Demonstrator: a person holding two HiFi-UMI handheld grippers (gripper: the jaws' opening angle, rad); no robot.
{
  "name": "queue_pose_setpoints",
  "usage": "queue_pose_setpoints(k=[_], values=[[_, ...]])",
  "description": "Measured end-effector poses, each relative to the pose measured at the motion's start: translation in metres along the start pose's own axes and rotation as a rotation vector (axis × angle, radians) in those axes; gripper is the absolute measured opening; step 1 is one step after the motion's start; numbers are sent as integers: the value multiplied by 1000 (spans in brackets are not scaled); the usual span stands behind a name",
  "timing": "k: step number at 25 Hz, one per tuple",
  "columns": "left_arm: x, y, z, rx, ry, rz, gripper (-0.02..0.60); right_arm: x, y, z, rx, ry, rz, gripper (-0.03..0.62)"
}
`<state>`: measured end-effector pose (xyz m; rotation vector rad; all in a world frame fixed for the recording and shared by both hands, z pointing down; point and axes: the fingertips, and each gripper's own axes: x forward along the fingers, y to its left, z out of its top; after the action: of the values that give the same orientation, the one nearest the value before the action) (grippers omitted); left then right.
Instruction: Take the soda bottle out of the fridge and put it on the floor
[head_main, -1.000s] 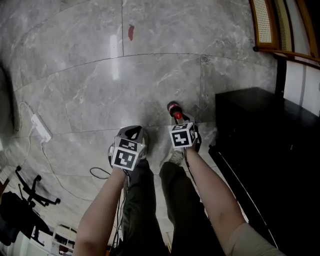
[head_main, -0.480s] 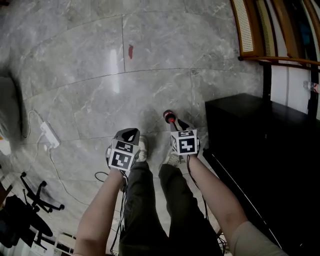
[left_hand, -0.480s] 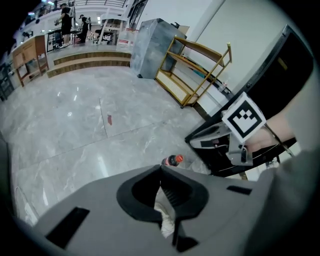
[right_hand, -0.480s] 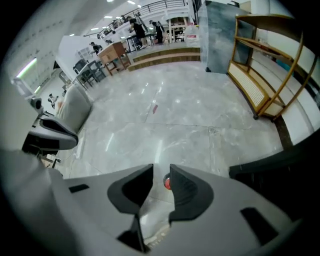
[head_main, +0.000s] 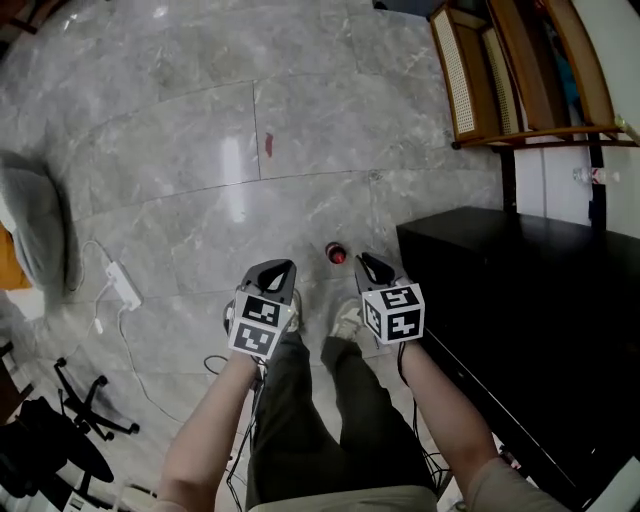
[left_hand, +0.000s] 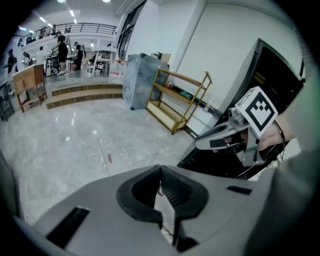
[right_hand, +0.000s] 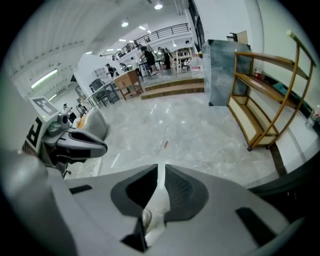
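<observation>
standing upright on the grey marble floor (head_main: 200, 150), the soda bottle (head_main: 336, 253) is seen from above in the middle of the head view, where little more than its red cap is made out. it is placed just left of the black fridge (head_main: 520, 300) that fills the lower right of the frame, and it is touched by neither gripper. the left gripper (left_hand: 160, 170) is held with its jaws together and nothing between them. the right gripper (right_hand: 159, 170) has just been closing; a thin slit is left between its jaws, and only floor is seen through it. in the head view both tips are seen either side of the cap, clear of it. the task is judged to be done: the bottle is out and set down. whether the fridge door is shut cannot be told.
</observation>
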<state>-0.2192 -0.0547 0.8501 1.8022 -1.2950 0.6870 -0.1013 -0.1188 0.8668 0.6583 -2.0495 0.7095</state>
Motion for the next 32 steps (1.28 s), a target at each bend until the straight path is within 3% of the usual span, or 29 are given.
queue_pose_setpoints(k=[4, 8, 14, 23, 27, 32], values=[[-41, -17, 39, 111, -42, 10, 7, -60, 27, 49, -19, -92, 44, 8], [-85, -38, 79, 161, -101, 18, 7, -126, 48, 93, -51, -191, 64, -1], [-171, -64, 139, 181, -245, 55, 6, -227, 83, 152, -115, -328, 80, -3], [-313, -107, 228, 203, -440, 85, 6, -387, 110, 228, -219, -564, 2, -5], [-369, -127, 257, 229, -495, 93, 7, -452, 131, 256, -258, -640, 0, -5], [-431, -152, 289, 241, -550, 50, 6, -525, 158, 290, -288, -751, 5, -5]])
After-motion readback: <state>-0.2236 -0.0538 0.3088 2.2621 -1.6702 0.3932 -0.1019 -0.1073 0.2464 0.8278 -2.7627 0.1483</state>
